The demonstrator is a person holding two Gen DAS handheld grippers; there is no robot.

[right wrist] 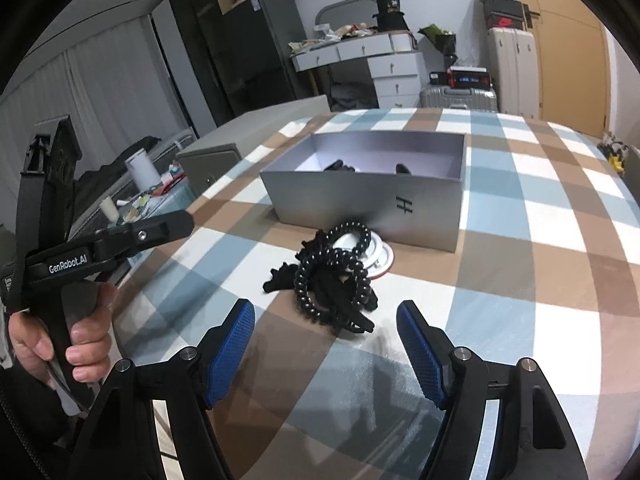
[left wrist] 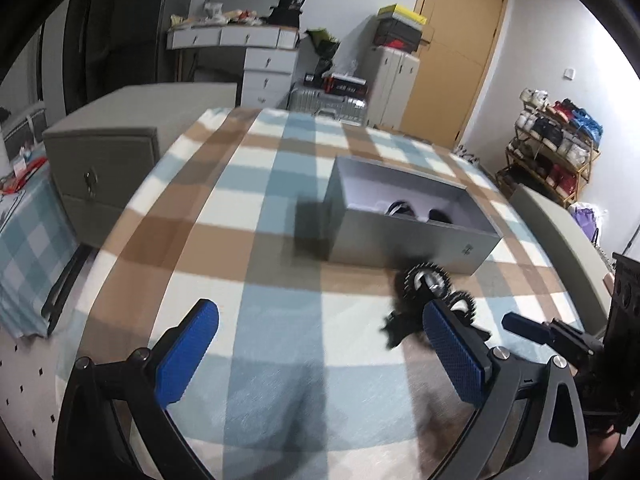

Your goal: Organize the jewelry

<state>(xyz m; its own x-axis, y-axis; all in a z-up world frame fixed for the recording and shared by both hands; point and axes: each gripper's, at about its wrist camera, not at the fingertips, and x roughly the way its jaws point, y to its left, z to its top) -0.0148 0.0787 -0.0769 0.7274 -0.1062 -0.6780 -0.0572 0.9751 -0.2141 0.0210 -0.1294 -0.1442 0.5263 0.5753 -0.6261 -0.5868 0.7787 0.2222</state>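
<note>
An open grey box (right wrist: 362, 196) stands on the checked tablecloth with dark jewelry pieces inside (right wrist: 340, 167). It also shows in the left wrist view (left wrist: 404, 220). In front of it lies a pile of black bead bracelets (right wrist: 334, 276) over a white round piece (right wrist: 376, 256) and black hair clips (right wrist: 280, 276). My right gripper (right wrist: 326, 340) is open and empty just before the pile. My left gripper (left wrist: 320, 344) is open and empty, with the pile (left wrist: 428, 284) by its right finger. The left gripper also shows in the right wrist view (right wrist: 176, 224), at the left.
A grey cabinet (left wrist: 100, 168) stands beside the table's left edge. A low table with clutter (right wrist: 140, 196) is beyond it. Drawers, suitcases (right wrist: 460, 96) and a wooden door are at the back. A shoe rack (left wrist: 552, 148) stands far right.
</note>
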